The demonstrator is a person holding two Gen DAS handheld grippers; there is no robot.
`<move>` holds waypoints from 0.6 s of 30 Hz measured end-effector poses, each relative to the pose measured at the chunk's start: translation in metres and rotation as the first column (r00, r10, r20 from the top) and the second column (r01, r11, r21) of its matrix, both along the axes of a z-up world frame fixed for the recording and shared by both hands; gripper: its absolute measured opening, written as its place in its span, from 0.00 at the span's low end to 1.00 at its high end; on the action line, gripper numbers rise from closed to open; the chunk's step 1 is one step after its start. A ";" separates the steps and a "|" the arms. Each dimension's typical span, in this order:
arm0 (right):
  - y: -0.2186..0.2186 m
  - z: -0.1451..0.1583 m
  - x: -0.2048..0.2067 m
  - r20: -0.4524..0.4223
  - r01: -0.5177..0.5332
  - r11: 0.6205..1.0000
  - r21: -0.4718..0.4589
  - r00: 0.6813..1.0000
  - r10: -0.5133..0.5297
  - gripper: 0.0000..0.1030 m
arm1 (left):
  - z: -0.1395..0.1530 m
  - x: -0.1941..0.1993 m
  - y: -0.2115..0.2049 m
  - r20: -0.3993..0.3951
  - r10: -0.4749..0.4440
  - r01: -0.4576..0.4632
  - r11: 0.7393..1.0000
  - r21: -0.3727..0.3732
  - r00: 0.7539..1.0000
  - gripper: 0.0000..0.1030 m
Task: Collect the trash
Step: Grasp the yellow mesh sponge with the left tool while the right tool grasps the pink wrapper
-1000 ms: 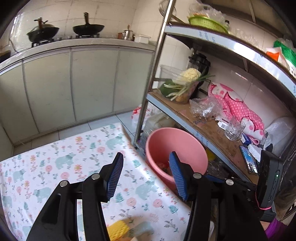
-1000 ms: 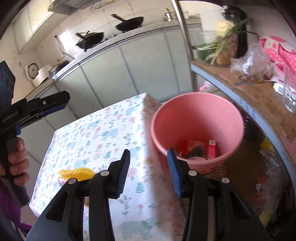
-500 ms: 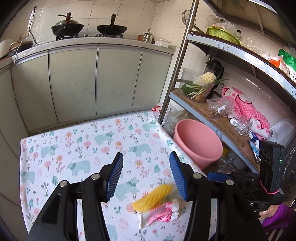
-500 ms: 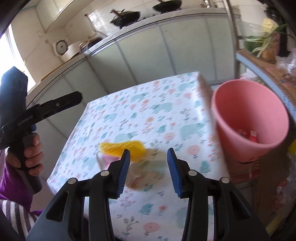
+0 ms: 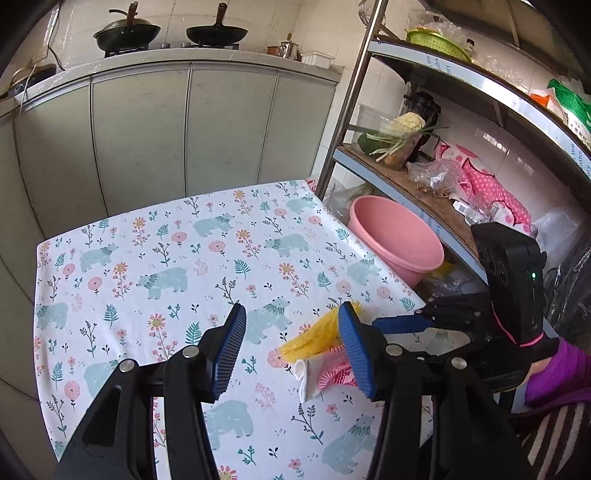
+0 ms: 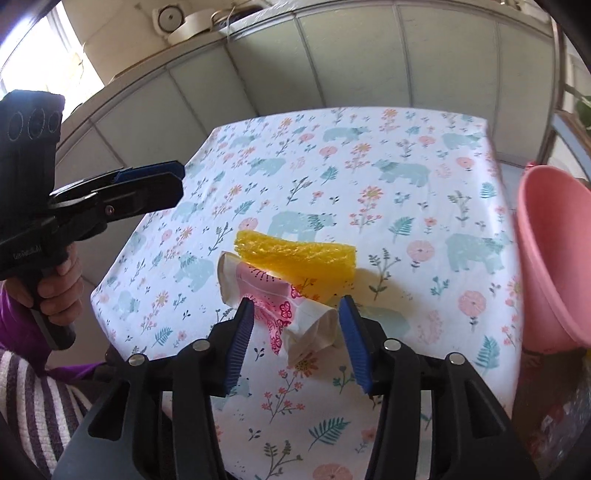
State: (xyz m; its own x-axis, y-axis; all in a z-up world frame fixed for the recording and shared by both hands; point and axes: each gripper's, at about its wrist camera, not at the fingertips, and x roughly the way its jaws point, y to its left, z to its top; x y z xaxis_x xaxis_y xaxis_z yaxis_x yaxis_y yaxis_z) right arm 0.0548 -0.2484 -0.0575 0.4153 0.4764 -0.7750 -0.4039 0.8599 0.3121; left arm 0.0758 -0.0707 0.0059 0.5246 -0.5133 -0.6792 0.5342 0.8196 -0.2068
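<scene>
With its jaws opening around the crumpled pink wrapper, which lies on the table just beside the yellow foam net and near the pink bucket, the right gripper should sink until both pads straddle the wrapper's middle before closing, while the left gripper hangs open and empty.

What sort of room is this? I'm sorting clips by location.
Most likely a home kitchen: woks on a stove, a counter over cabinets, and a shelf holding vegetables.

On the table, near its right edge, the foam net lies partly on the paper wrapper; the bucket stands beside that edge
</scene>
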 end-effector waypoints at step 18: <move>0.000 -0.016 -0.036 -0.070 -0.077 0.997 -0.017 0.995 0.076 0.36 | -0.040 0.007 -0.051 -0.093 -0.216 0.225 0.970 0.094 0.972 0.50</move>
